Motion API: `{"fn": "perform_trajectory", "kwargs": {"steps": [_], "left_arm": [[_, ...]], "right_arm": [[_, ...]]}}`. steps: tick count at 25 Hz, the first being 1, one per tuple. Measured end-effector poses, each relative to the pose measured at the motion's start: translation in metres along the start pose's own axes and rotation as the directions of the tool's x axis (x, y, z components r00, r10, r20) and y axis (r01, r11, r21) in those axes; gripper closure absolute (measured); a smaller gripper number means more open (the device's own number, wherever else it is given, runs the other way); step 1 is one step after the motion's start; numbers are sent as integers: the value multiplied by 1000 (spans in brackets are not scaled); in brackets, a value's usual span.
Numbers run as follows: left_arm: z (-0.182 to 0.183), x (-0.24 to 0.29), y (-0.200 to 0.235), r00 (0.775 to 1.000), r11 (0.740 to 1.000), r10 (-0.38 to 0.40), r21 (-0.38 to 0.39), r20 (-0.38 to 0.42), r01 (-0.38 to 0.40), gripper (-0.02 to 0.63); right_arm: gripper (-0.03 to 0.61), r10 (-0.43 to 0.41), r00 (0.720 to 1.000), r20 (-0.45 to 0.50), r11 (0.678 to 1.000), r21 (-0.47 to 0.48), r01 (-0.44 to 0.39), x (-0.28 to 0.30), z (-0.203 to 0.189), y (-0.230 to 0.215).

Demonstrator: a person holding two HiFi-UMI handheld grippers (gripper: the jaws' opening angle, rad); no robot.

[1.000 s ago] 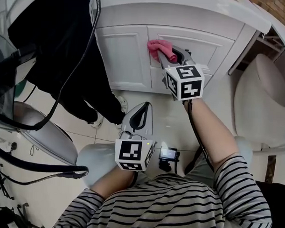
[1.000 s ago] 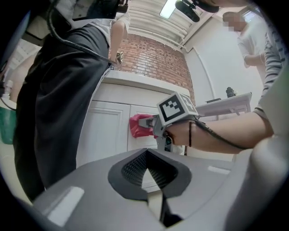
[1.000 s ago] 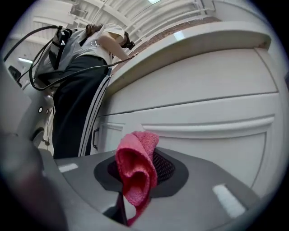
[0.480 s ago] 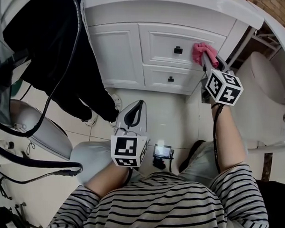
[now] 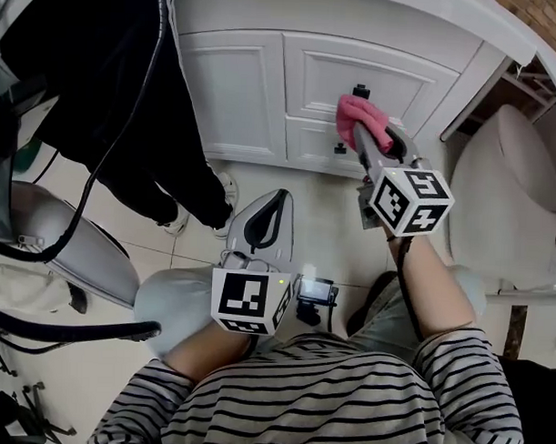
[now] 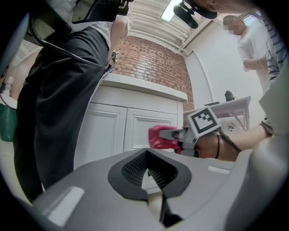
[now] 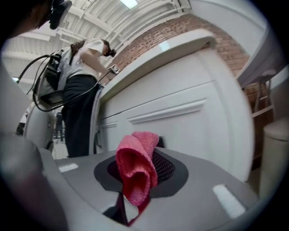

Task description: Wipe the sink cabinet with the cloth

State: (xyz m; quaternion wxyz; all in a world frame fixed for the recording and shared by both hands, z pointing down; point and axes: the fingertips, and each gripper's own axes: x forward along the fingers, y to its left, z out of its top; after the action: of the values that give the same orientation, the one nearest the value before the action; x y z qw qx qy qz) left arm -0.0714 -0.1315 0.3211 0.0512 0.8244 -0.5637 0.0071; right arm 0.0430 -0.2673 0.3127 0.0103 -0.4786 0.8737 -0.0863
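The white sink cabinet [image 5: 230, 87] fills the top of the head view, a door on its left and two drawers with black knobs [image 5: 360, 90] on its right. My right gripper [image 5: 361, 130] is shut on a folded pink cloth [image 5: 364, 118], which it presses against the drawer fronts between the two knobs. In the right gripper view the cloth [image 7: 135, 164] bulges out of the right gripper [image 7: 135, 182], close to the drawer panel [image 7: 180, 122]. My left gripper [image 5: 277, 206] hangs low over the floor, shut and holding nothing. Past the left gripper [image 6: 150, 171], its own view shows the cloth [image 6: 159, 136].
A person in black trousers [image 5: 127, 102] stands close to the cabinet's left side, with cables hanging alongside. A toilet [image 5: 512, 179] sits to the right of the cabinet. A small black device [image 5: 315, 295] lies on the tiled floor near my knees.
The right gripper swept the cloth from the door seam to the cabinet's right edge, then back left and down onto the drawers. The left gripper stayed put.
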Motion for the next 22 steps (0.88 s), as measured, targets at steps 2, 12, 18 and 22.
{"fn": "perform_trajectory", "kwargs": {"steps": [2,12,18,22], "left_arm": [[-3,2,2,1000,1000,5,4,-3,-5,620],[-12,3,15,1000,1000,14,-27,-21,-15,620],[-10,3,11,1000,999,6,-41,-16,-6,620],[-12,4,7,1000,998,-1,-60,-27,-1,620]], "right_arm": [[485,109,993,-44,993,-39,-111,43,-26,47],[485,-48,995,-87,990,-135,36,80,-66,-4],[483,-302,953,-41,950,-102,296,-8,-55,-122],[483,-450,891,-56,892,-60,447,-55,-53,-163]]}}
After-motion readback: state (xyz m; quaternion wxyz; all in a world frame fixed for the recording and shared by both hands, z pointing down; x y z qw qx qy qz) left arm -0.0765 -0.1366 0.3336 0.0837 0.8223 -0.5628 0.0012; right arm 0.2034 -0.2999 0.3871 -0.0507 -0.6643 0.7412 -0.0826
